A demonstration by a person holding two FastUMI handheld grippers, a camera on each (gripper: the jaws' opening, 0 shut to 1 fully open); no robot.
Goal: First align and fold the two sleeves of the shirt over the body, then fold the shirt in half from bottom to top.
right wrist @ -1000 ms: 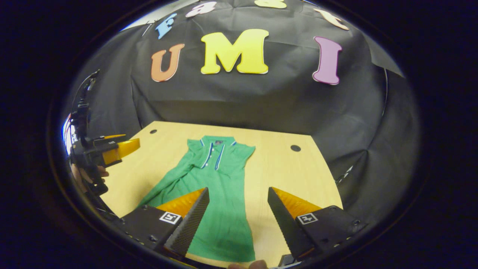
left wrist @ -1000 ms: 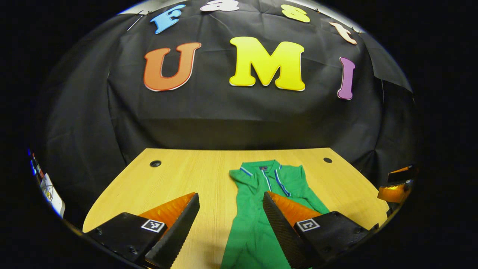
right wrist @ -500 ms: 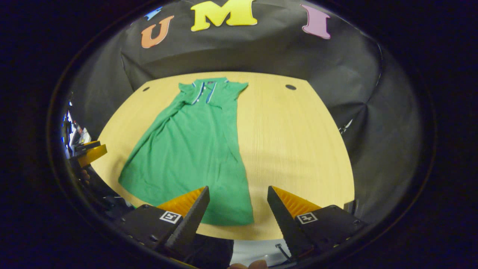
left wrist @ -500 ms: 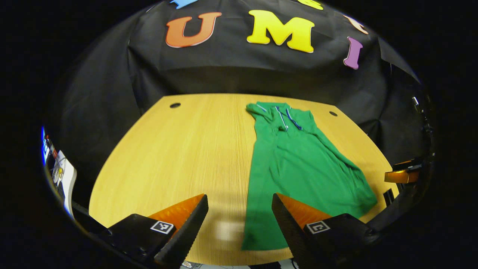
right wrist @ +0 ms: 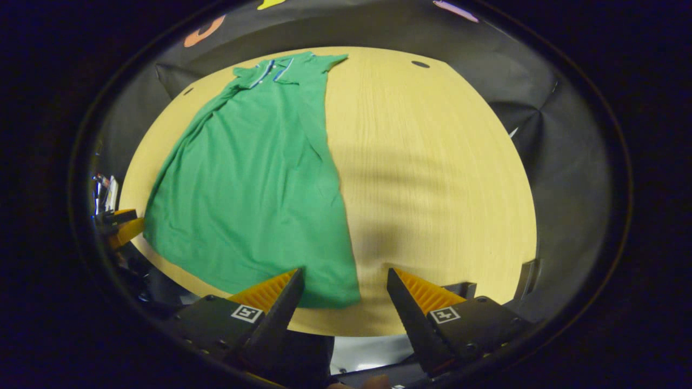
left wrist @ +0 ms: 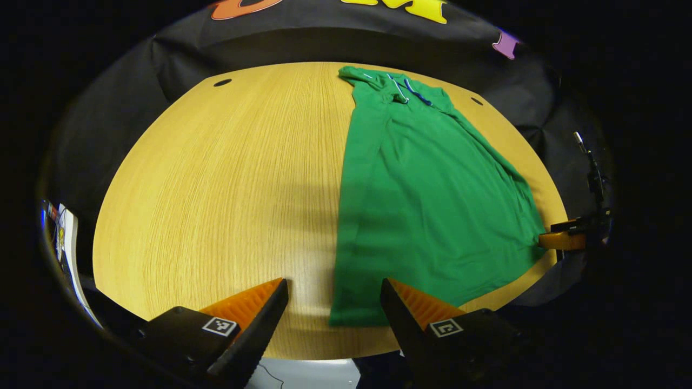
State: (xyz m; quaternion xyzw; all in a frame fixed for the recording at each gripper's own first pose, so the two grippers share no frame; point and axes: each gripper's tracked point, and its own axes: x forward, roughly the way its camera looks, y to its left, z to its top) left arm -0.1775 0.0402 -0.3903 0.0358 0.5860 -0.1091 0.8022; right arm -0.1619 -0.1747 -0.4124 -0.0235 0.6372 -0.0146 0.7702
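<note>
Left gripper view: the green shirt is seen flat on the table (sleeves folded in), with left gripper and right gripper both spread, nothing pinched.

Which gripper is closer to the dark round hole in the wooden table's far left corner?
Left. The left gripper is on the dark hole's side of the green polo shirt; the right gripper is across the shirt.

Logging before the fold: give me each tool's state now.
Left tool: open, holding nothing, above the shirt's bottom corner.
Right tool: open, holding nothing, above the other bottom corner.
</note>
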